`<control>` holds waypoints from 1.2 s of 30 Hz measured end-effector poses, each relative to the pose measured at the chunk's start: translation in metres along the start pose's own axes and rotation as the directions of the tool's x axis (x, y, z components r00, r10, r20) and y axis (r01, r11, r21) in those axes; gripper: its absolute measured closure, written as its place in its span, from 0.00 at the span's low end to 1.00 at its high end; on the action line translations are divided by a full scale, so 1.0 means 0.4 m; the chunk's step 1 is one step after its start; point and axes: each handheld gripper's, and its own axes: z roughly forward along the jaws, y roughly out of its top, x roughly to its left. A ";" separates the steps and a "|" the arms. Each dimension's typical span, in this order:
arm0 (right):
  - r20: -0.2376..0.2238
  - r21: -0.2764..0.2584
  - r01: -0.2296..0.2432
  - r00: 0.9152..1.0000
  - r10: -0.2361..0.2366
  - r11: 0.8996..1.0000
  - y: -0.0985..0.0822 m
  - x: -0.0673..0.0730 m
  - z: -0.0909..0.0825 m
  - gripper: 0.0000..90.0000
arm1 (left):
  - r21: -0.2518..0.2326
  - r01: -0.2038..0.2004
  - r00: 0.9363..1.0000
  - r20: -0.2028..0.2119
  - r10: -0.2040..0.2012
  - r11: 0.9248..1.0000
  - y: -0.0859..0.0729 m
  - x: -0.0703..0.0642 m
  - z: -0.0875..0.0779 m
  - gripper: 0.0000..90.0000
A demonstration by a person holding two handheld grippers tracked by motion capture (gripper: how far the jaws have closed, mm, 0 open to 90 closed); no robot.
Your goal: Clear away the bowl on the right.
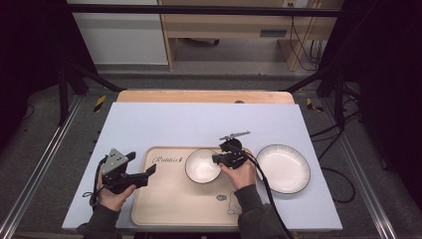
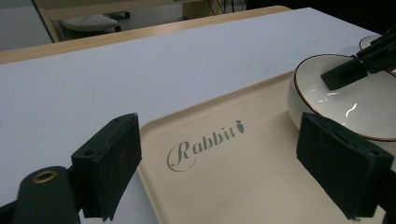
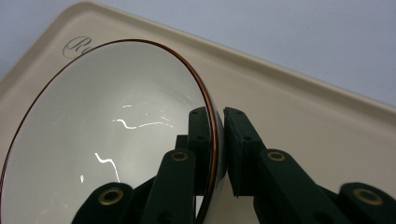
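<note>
R gripper (image 3: 215,140) clamps bowl (image 3: 107,135) rim over tray (image 3: 303,116).

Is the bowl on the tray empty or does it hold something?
Empty. The bowl shows a bare white inside with only light glints, while the right gripper pinches its rim over the tray.
</note>
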 end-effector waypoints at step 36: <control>0.082 -0.208 0.149 0.988 -0.134 0.967 -0.007 -0.004 -0.090 0.40 | -0.005 0.007 1.000 -0.003 -0.007 1.000 0.000 0.002 -0.001 0.15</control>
